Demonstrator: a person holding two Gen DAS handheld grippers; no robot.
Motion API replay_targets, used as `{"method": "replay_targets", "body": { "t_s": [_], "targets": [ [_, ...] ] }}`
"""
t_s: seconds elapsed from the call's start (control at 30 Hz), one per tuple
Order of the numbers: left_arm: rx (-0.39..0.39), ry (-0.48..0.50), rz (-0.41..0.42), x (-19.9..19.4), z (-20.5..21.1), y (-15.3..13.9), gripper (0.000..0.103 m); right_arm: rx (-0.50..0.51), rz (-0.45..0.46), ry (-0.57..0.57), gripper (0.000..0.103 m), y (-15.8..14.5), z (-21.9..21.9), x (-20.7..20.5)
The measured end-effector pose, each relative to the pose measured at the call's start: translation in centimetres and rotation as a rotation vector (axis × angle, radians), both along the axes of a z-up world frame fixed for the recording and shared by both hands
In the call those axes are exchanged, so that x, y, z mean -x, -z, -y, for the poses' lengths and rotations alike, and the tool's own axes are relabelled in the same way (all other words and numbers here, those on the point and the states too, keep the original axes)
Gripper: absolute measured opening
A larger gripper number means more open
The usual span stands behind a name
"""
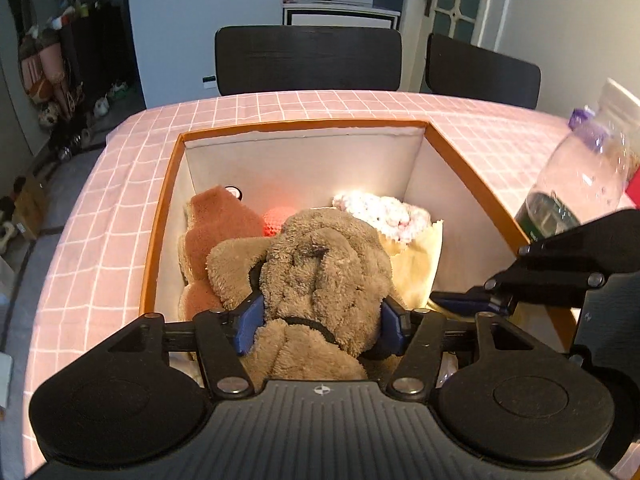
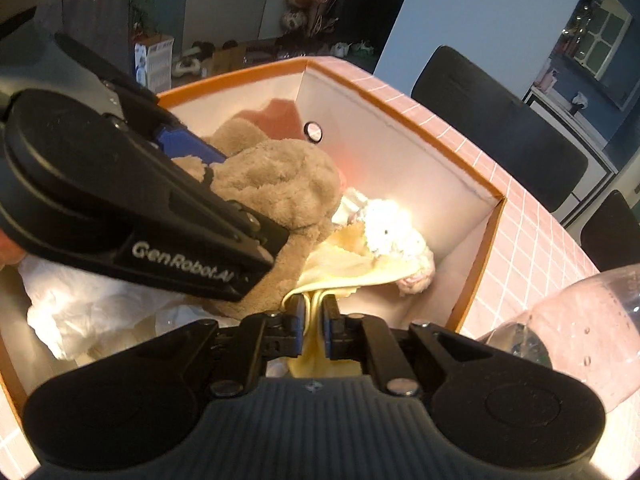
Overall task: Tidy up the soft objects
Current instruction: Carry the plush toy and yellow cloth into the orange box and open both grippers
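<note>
An orange-rimmed box (image 1: 160, 216) with white inner walls stands on the pink checked tablecloth. My left gripper (image 1: 320, 316) is shut on a tan plush toy (image 1: 324, 264) over the box; the toy also shows in the right wrist view (image 2: 280, 180). My right gripper (image 2: 312, 320) is shut on a pale yellow cloth (image 2: 340, 268) inside the box (image 2: 480, 184). In the box lie a brown plush (image 1: 216, 224), a small red item (image 1: 274, 218) and a white-pink fluffy toy (image 1: 384, 212), which the right wrist view also shows (image 2: 396, 236).
A clear plastic bottle (image 1: 580, 172) stands right of the box, also in the right wrist view (image 2: 580, 312). White crumpled paper (image 2: 80, 308) lies in the box's near left. Two black chairs (image 1: 308, 60) stand behind the table (image 1: 100, 220).
</note>
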State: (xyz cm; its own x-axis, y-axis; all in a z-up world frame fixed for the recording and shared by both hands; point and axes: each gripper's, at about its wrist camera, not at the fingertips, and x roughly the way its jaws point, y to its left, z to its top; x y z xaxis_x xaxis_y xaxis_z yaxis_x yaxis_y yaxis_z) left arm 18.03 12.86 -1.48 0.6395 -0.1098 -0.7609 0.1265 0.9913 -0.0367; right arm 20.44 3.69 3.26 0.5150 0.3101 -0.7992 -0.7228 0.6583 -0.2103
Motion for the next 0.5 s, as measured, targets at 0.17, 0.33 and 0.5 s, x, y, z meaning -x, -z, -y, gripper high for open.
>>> {"method": "replay_targets", "body": {
  "t_s": [0.17,0.33,0.5],
  "targets": [
    [0.007,0.014,0.005,0.4,0.1,-0.8,0.083,0.014,0.013,-0.033,0.045,-0.5,-0.1,0.7],
    [0.007,0.002,0.072,1.7,0.0,-3.4,0.087,0.031,0.052,-0.075,0.054,-2.3,0.2,1.9],
    [0.017,-0.007,0.181,4.2,0.1,-6.8,0.087,-0.016,0.099,-0.089,0.062,-5.2,1.5,3.8]
  ]
}}
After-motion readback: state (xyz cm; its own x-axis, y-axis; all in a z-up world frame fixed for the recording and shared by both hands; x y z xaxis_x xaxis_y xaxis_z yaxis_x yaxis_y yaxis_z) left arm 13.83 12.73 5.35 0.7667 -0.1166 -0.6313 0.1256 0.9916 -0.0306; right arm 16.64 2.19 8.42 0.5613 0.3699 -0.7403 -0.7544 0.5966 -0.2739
